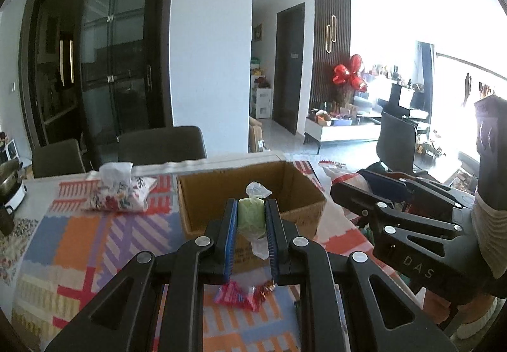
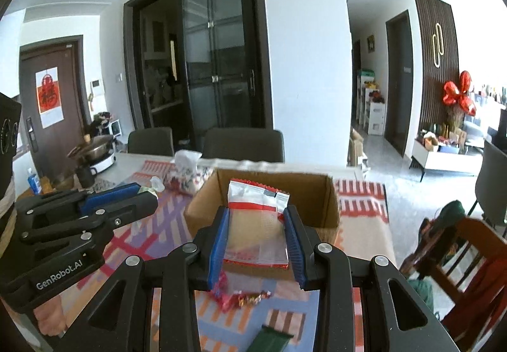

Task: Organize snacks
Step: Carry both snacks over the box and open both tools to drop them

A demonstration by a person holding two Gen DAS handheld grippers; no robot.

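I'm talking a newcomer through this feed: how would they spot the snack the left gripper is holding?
Find the open cardboard box on the patterned tablecloth; in front of it the left gripper is shut on a small pale green snack in clear wrap with twisted ends. The right gripper holds a flat red-and-white packet, and the loose candies below are red.

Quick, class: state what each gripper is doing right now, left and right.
Left gripper: shut on the green wrapped snack.
Right gripper: shut on the red-and-white snack packet.
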